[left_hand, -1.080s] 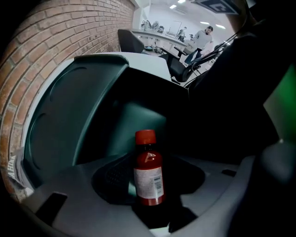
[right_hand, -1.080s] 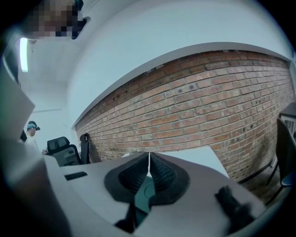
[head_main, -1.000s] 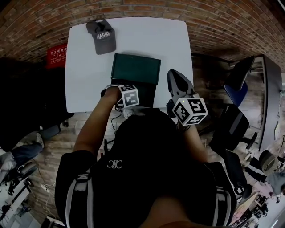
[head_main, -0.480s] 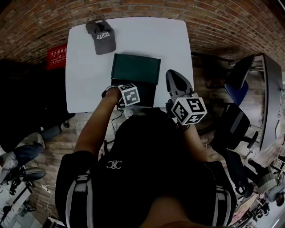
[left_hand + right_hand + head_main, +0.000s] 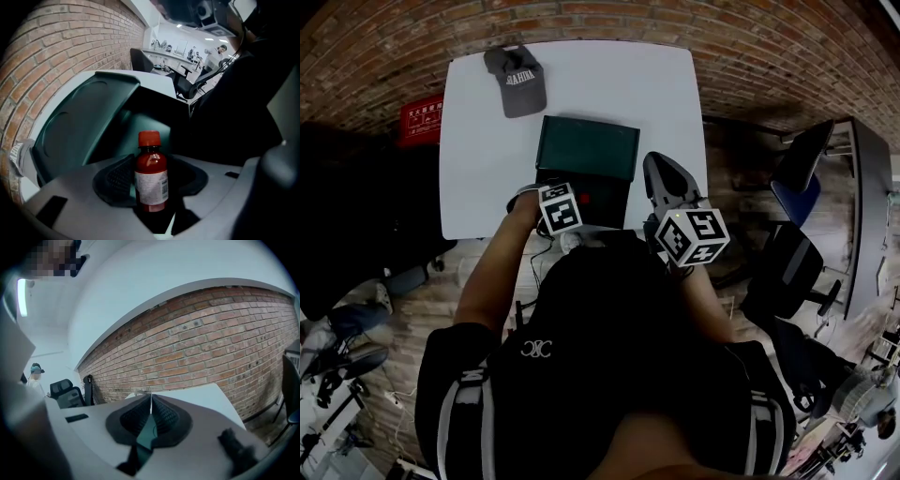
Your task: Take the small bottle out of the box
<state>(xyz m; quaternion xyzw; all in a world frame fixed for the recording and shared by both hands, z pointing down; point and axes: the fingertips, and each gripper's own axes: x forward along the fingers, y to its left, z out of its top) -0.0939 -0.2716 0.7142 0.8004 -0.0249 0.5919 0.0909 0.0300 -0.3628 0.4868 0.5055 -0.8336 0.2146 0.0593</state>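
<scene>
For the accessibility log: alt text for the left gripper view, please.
A small dark red bottle with a red cap and white label stands upright, clamped between the grey left tongs. Behind it is an open dark green box, lid raised, with a brick wall at left.

This looks like an office or lab workroom. A plain white desk (image 5: 609, 84) stands against a bare brick wall (image 5: 201, 348), with wheeled office chairs (image 5: 795, 267) beside it and another chair (image 5: 63, 390) along the wall. Beyond, the left tool view shows a bright room with cluttered benches (image 5: 187, 49), more chairs and a person (image 5: 218, 54) in white.
</scene>
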